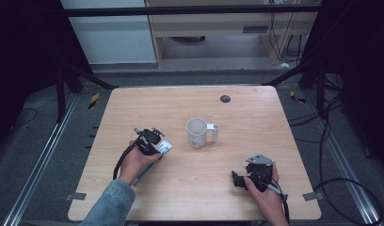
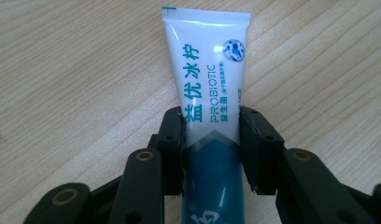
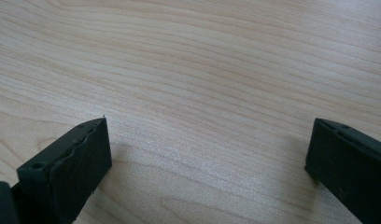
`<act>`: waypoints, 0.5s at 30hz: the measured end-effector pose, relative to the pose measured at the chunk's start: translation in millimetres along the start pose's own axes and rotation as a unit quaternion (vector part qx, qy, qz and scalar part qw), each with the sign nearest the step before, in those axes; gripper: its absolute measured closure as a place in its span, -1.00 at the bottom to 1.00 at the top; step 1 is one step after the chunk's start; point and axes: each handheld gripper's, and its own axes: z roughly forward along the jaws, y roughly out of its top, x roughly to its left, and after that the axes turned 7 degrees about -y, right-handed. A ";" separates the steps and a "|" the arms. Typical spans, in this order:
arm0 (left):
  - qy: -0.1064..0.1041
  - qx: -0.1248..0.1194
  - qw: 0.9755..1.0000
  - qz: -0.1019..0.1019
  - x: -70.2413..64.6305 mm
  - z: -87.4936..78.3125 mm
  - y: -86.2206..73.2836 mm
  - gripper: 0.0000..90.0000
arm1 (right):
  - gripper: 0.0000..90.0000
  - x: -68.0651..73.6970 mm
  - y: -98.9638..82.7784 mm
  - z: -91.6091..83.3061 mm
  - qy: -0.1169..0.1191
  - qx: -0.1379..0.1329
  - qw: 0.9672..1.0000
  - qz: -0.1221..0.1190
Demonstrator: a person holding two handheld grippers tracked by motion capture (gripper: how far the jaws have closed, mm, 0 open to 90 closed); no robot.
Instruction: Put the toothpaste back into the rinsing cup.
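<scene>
Where the wooden desk meets the person's near edge, two forearms come up from below, each hand holding a black gripper. At the left, a hand in a denim sleeve holds the left gripper, which sits over the left-centre of the desk, pointing toward the middle. Its jaws are clamped on a tube, likely toothpaste. In the left gripper view the jaws press both sides of the tube about midway along it. The tube is white at its flat crimped far end and teal toward the camera, with teal Chinese characters and the word PROBIOTIC. Whether the tube rests on the desk or is lifted just above it is hard to judge from these angles.

Near the middle of the desk, just to the right of the tube and apart from it, a white mug stands upright, its handle pointing right. Beyond it, toward the far edge, lies a small dark disc.

At the right, a bare hand holds the right gripper near the front right of the desk, a grey plate on top. In the right gripper view its jaws are spread wide, with bare wood grain between them.
</scene>
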 end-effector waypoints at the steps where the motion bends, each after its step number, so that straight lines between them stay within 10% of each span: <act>1: 0.001 0.000 1.000 0.002 -0.2 -0.4 -0.1 0.45 | -0.99 0.0 0.0 0.0 0.000 0.000 1.000 0.000; 15: -0.008 -0.026 1.000 0.009 0.0 -14.6 -5.5 0.71 | -0.99 0.0 0.0 0.0 0.000 0.000 1.000 0.000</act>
